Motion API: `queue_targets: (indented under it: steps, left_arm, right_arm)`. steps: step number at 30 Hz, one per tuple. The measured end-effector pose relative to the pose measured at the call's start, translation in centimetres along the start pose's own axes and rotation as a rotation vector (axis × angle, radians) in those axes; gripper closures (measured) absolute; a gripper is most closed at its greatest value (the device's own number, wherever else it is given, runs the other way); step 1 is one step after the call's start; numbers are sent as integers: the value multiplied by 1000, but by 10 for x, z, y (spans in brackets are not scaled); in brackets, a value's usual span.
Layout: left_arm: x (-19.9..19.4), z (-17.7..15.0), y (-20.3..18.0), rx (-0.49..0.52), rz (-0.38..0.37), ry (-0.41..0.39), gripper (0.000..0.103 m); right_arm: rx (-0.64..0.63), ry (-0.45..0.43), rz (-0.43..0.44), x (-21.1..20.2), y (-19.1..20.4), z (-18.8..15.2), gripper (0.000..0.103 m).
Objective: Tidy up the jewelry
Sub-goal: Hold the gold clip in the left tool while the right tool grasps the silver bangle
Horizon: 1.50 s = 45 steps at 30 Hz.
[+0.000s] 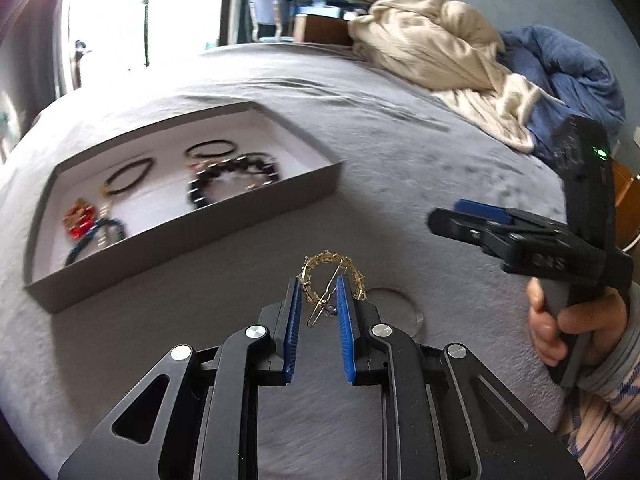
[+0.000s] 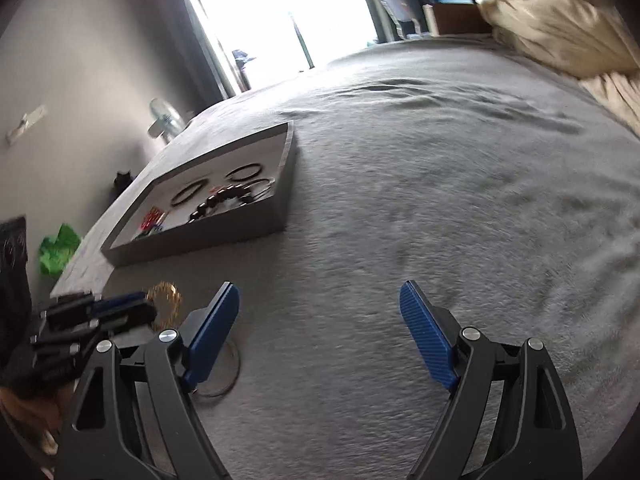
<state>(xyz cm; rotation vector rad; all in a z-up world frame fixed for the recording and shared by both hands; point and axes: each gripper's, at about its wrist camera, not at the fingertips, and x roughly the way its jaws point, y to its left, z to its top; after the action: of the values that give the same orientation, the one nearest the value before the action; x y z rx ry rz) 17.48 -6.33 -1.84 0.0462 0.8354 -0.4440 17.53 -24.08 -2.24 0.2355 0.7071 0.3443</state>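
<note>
My left gripper (image 1: 318,284) is shut on a gold chain bracelet (image 1: 316,268), holding it upright just above the grey bed cover; a thin gold clasp pin hangs between the blue pads. A clear thin bangle (image 1: 400,304) lies on the cover just right of it. The grey jewelry box (image 1: 200,232) sits to the left, holding several black bracelets, a beaded bracelet (image 1: 228,180) and a red piece (image 1: 80,220). My right gripper (image 2: 320,296) is open and empty over bare cover, to the right of the left one. The box (image 2: 224,236) and gold bracelet (image 2: 164,300) also show there.
A crumpled cream blanket (image 1: 440,48) and a blue duvet (image 1: 568,68) lie at the far right of the bed. The bed's left edge runs beside the box, with a green item (image 2: 58,248) on the floor below. A bright window is behind.
</note>
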Motion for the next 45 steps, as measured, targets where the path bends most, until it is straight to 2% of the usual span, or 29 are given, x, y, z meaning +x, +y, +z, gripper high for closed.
queue_targets:
  steps: [9, 12, 15, 20, 25, 30, 34, 45]
  left_arm:
    - [-17, -22, 35, -75, 60, 11, 84]
    - [-20, -29, 43, -99, 70, 12, 84]
    - [-23, -36, 50, -124, 72, 10, 84]
    - [-26, -46, 56, -156, 67, -6, 84]
    - [-24, -50, 56, -160, 65, -11, 84]
    - [-22, -48, 58, -165, 64, -4, 82]
    - [-17, -45, 57, -161, 68, 11, 79]
    - [-11, -39, 53, -123, 84, 34, 73]
  right_arm:
    - [-127, 66, 96, 1, 42, -21, 22]
    - [-176, 105, 118, 6, 55, -27, 29]
    - [-198, 159, 105, 15, 61, -32, 39]
    - [-192, 182, 105, 20, 61, -32, 40]
    - [-243, 193, 77, 24, 70, -34, 40]
    - [-302, 215, 49, 31, 81, -37, 45]
    - [-302, 226, 67, 33, 83, -38, 57]
    - [-278, 215, 74, 31, 79, -38, 57]
